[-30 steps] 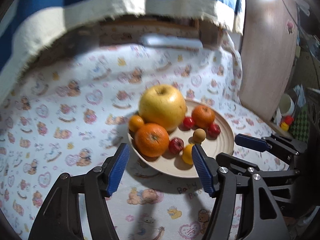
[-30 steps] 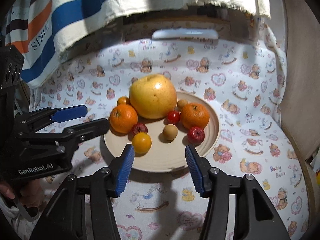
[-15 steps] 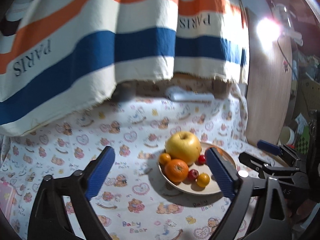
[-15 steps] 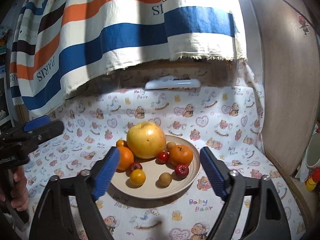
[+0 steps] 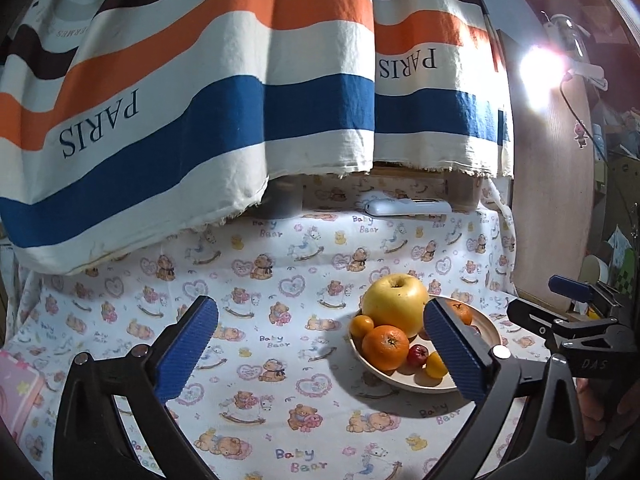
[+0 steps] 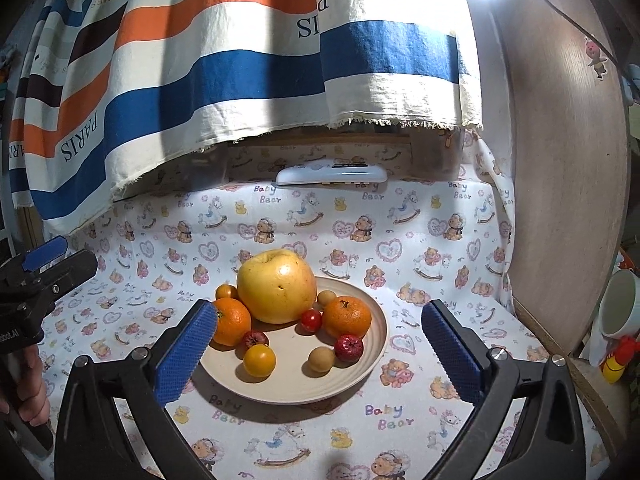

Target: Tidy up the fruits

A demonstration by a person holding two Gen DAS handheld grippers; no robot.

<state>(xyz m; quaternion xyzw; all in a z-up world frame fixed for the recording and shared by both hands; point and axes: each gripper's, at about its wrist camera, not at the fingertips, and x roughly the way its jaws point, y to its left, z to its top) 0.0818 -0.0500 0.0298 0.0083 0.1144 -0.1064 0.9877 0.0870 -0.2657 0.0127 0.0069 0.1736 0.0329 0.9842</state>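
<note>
Beige plate (image 6: 360, 376) sits on the bench, on a bear-print cloth (image 6: 420, 240). All fruit is on the plate: large yellow fruit (image 6: 276, 286) at the back, an orange (image 6: 231, 321) to its left, a second orange (image 6: 347, 317) to its right, small red, yellow and tan fruits in front.

Right tool (image 6: 320, 354): jaws spread wide, holding nothing. Raised above the bench, short of the plate's near edge; the plate lies between the two blue pads (image 6: 185, 354) in its view.

Left tool (image 5: 320, 354): jaws spread wide, empty. Plate (image 5: 486, 326) lies ahead and to its right, partly hidden behind its right finger. Well apart from the fruit.

Striped cloth (image 5: 240, 100) hangs behind the bench.
</note>
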